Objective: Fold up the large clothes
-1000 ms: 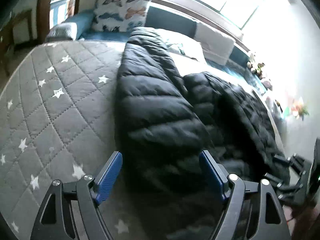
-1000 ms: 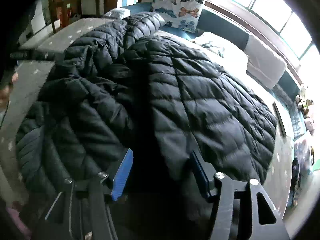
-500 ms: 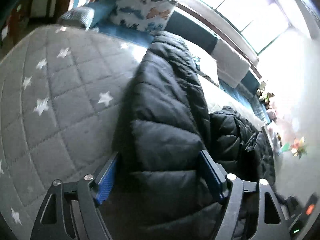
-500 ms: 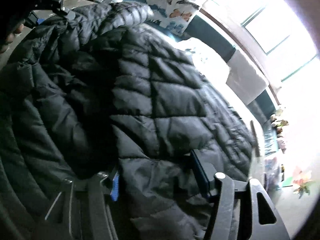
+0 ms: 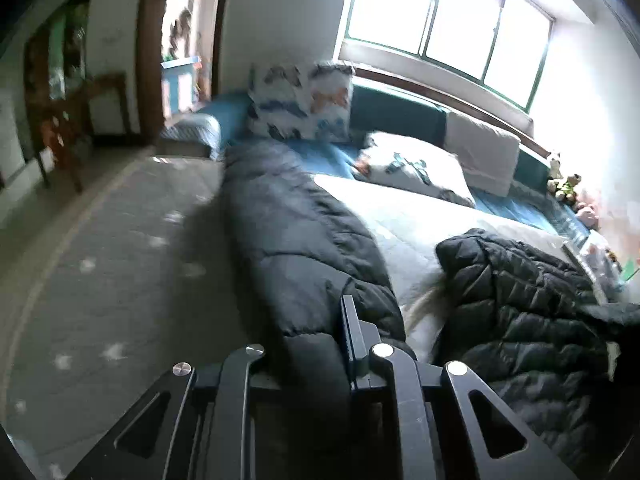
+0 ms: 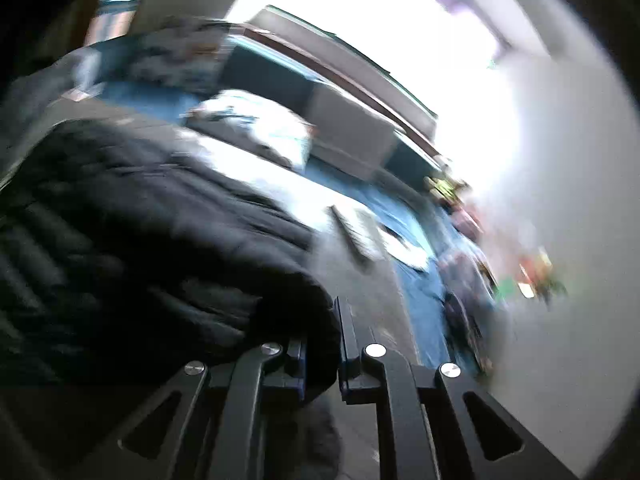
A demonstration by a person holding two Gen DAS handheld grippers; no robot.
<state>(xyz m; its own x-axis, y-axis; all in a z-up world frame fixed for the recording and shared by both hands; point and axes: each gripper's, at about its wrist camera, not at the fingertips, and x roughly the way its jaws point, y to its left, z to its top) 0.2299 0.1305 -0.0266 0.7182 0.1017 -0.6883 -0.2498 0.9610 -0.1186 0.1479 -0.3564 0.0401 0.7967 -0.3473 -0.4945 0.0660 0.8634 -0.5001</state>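
Observation:
A black quilted puffer jacket (image 5: 296,240) lies along the bed. Another part of it (image 5: 520,304) is bunched at the right. My left gripper (image 5: 316,344) is shut on the near edge of the jacket, with dark fabric pinched between its fingers. In the right wrist view the jacket (image 6: 140,220) fills the left side, blurred. My right gripper (image 6: 322,344) is shut on a fold of the jacket and holds it lifted above the bed.
The grey star-patterned bed cover (image 5: 100,280) spreads to the left. A butterfly cushion (image 5: 300,100), a white pillow (image 5: 416,168) and a folded white blanket (image 5: 484,152) lie by the window. Small toys (image 5: 564,188) sit at the far right. A wooden chair (image 5: 80,120) stands by the doorway.
Both grippers were open around the jacket and have closed on its fabric. Both have lifted and tilted up, so the window and headboard now show. The right view is blurred by motion.

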